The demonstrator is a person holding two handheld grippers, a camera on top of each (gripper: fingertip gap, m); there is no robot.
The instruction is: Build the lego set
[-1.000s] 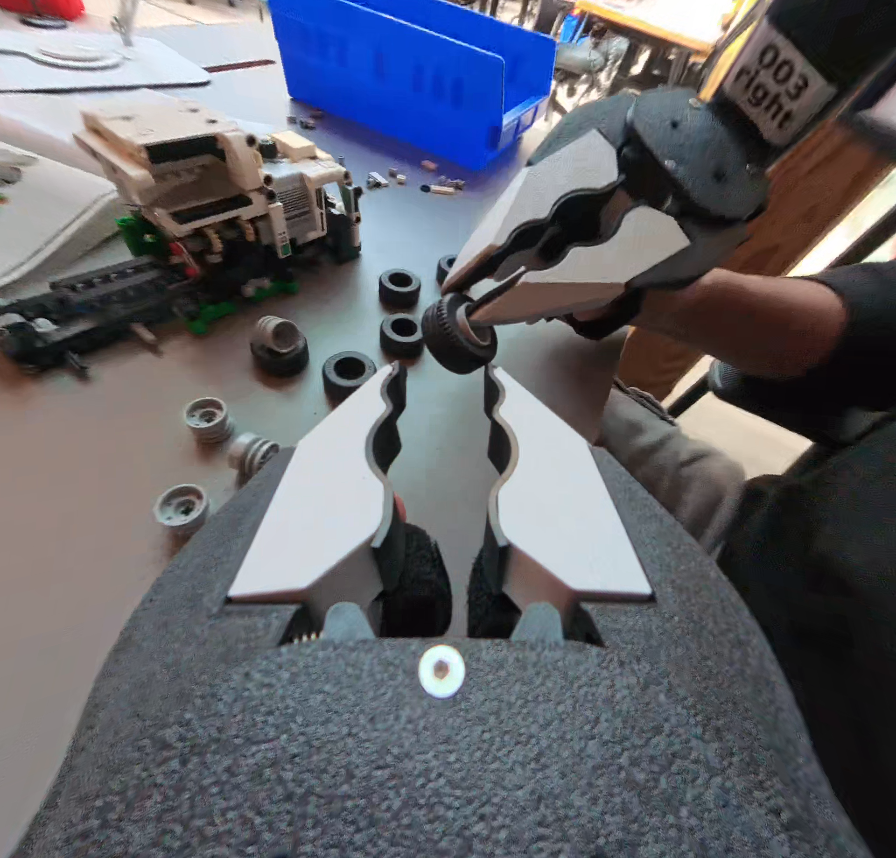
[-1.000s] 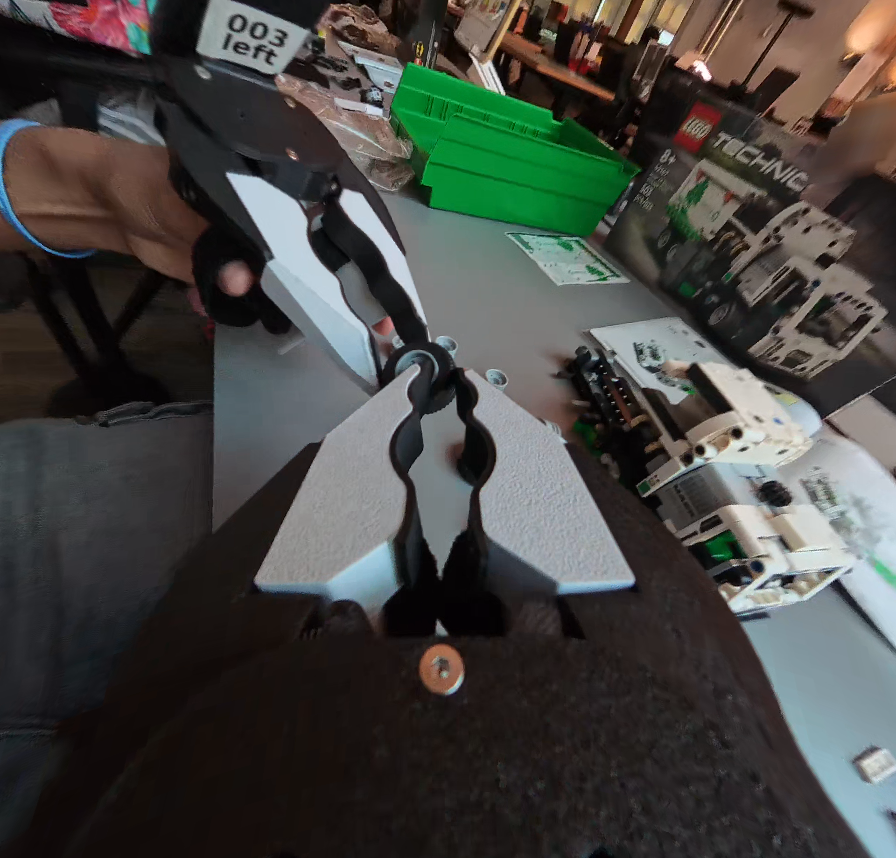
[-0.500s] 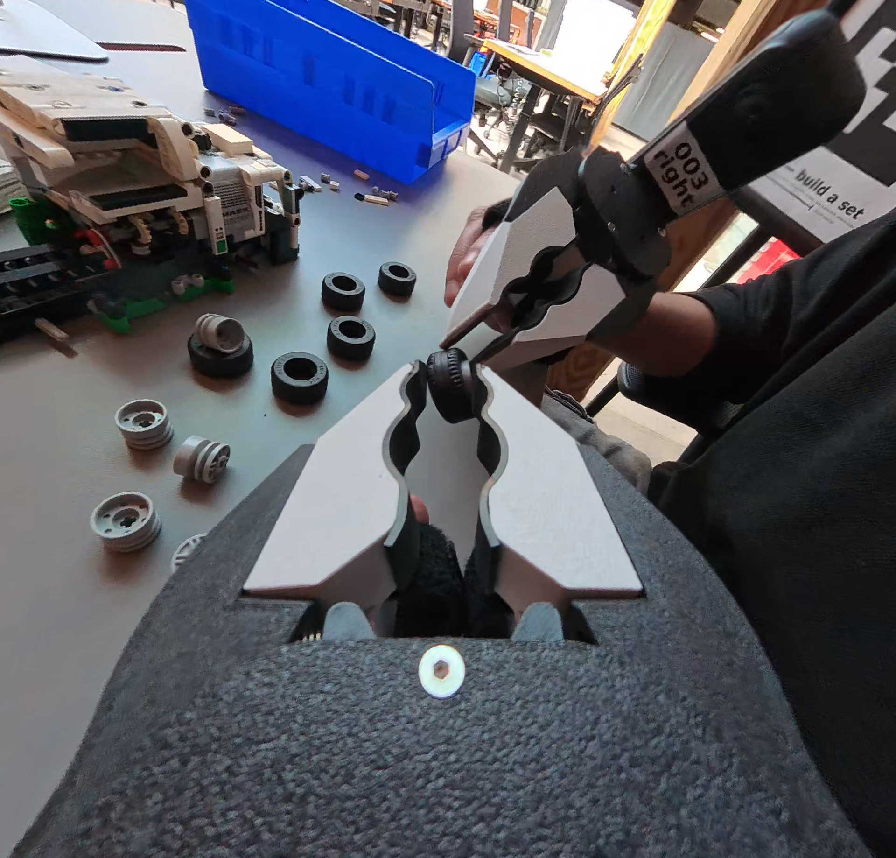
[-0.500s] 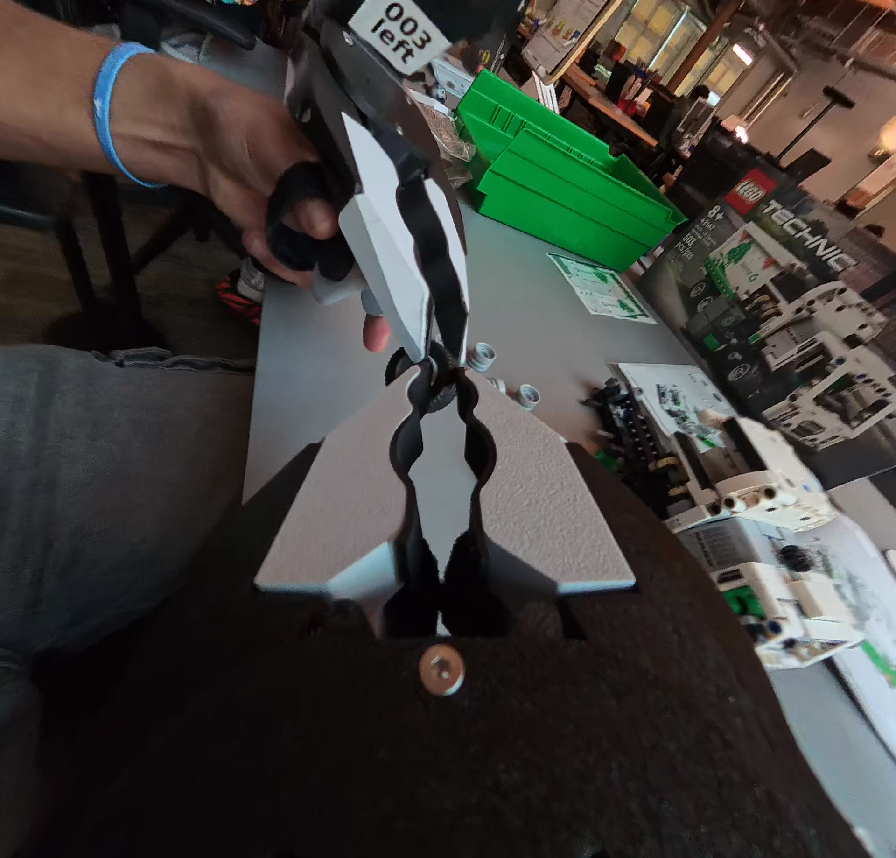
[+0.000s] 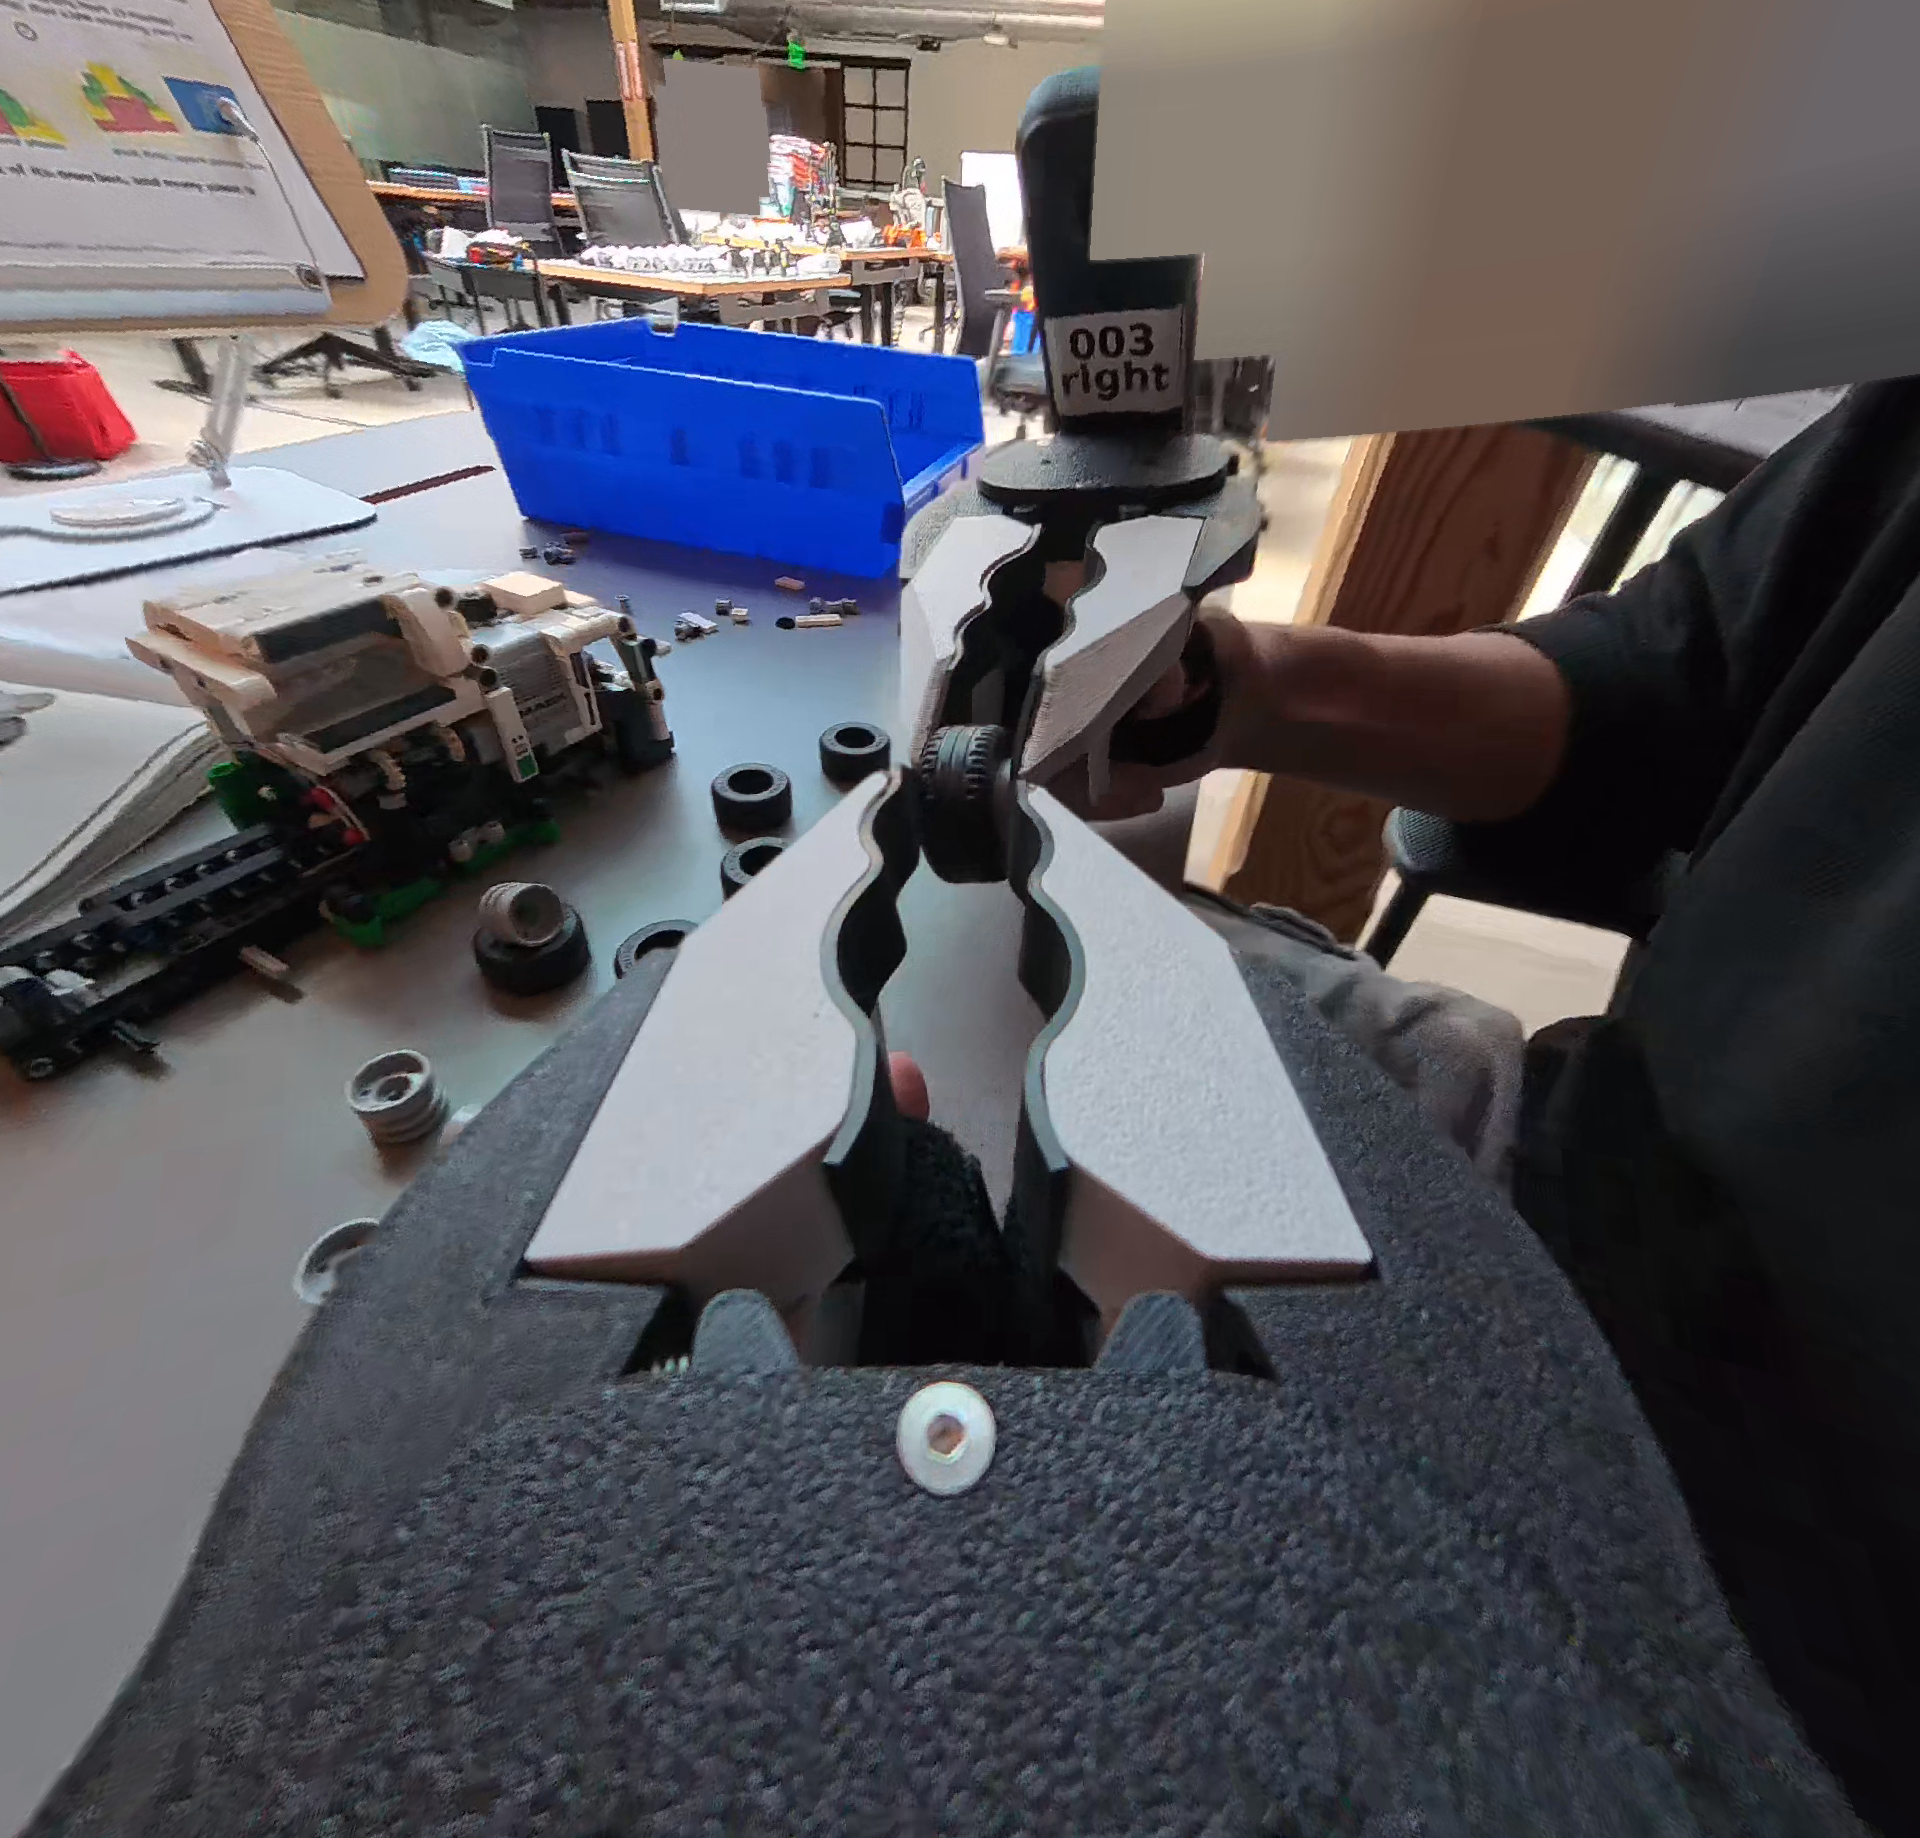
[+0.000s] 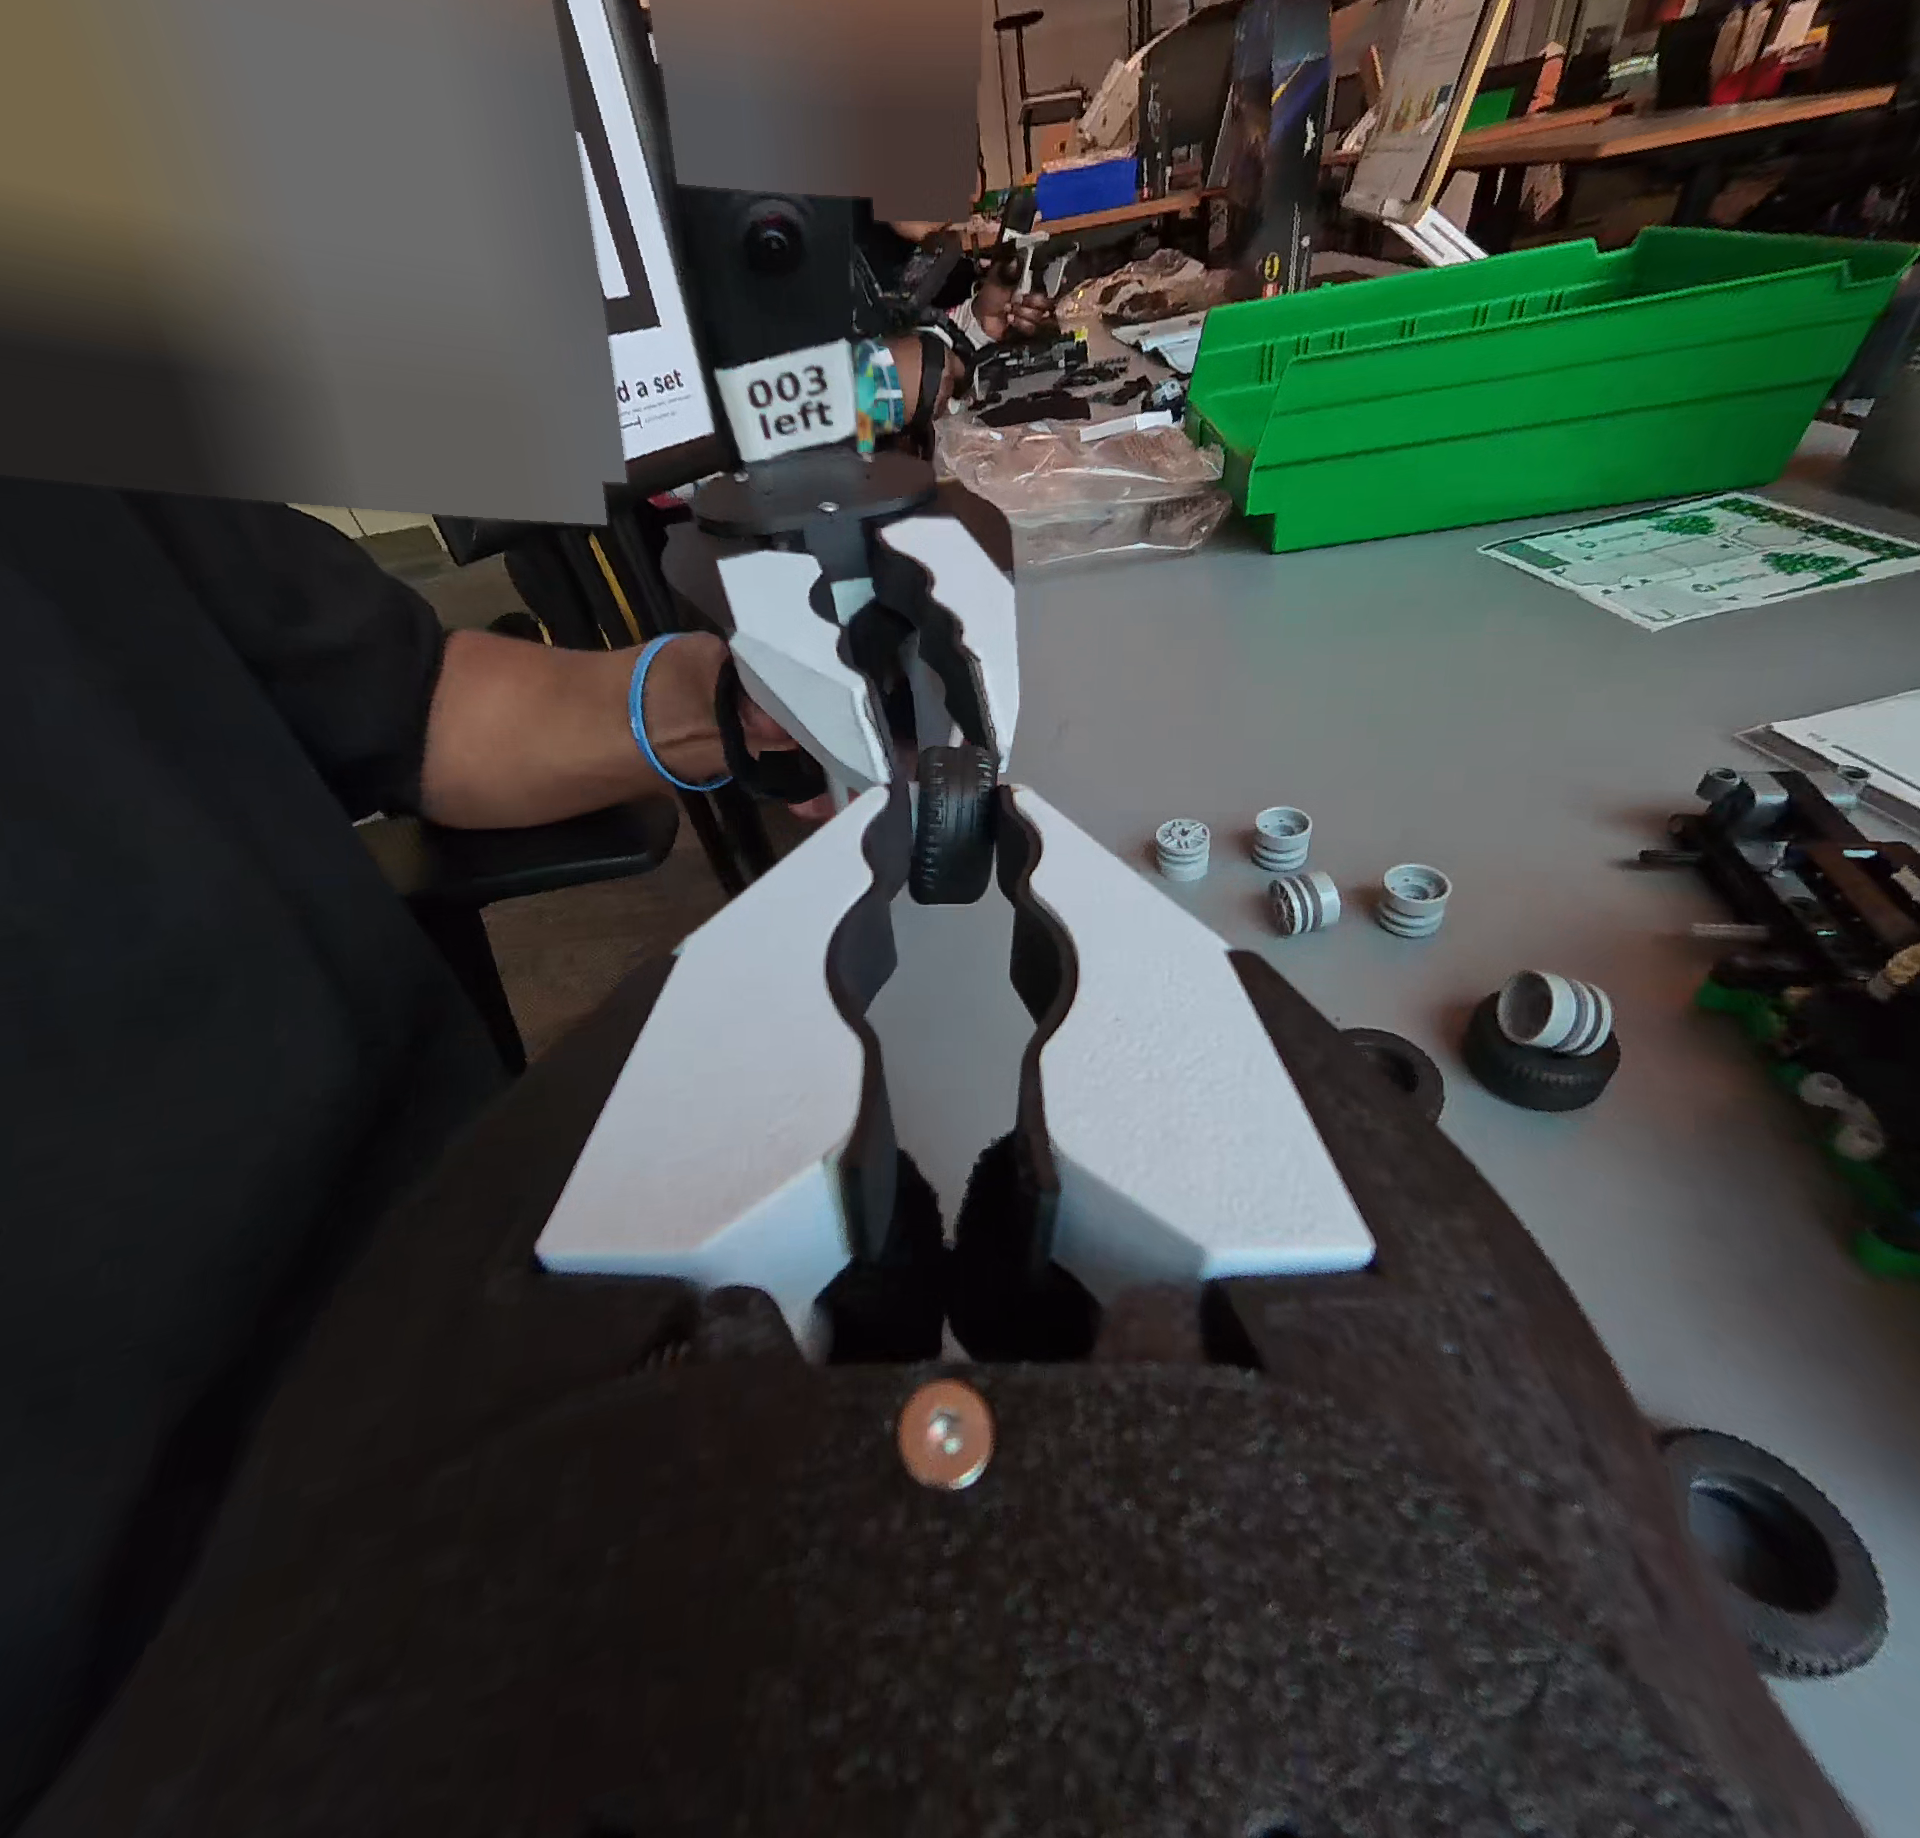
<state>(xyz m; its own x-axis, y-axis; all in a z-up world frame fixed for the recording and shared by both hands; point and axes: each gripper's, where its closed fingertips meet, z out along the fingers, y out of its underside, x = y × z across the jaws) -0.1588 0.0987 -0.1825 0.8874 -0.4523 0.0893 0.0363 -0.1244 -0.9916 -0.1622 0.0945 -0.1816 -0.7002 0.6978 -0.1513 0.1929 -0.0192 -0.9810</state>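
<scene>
Change: a second ago only my right hand-held gripper had the tyre; now my left hand-held gripper has closed in and both clamp it, raised off the counter.
Left hand-held gripper: clenched on the tyre's tread at the fingertips, seen plainly in the left wrist view.
Right hand-held gripper: pinching the same tyre from the opposite side; in the right wrist view its tips grip the tyre edge-on.
Tyre location: in the air at the counter's near edge, between the two pairs of tips, well apart from the truck.
Meaning: I judge this a hand-over or regrip, likely to free one side for seating a hub; the tyre's centre is hidden, so I cannot tell if a hub is already in.
Loose parts: grey hubs and bare tyres lie on the counter, one hub resting on a tyre.
Progress: wheels not yet on the truck; much remains.
Risk: a soft tyre squeezed two ways may pop out.
</scene>
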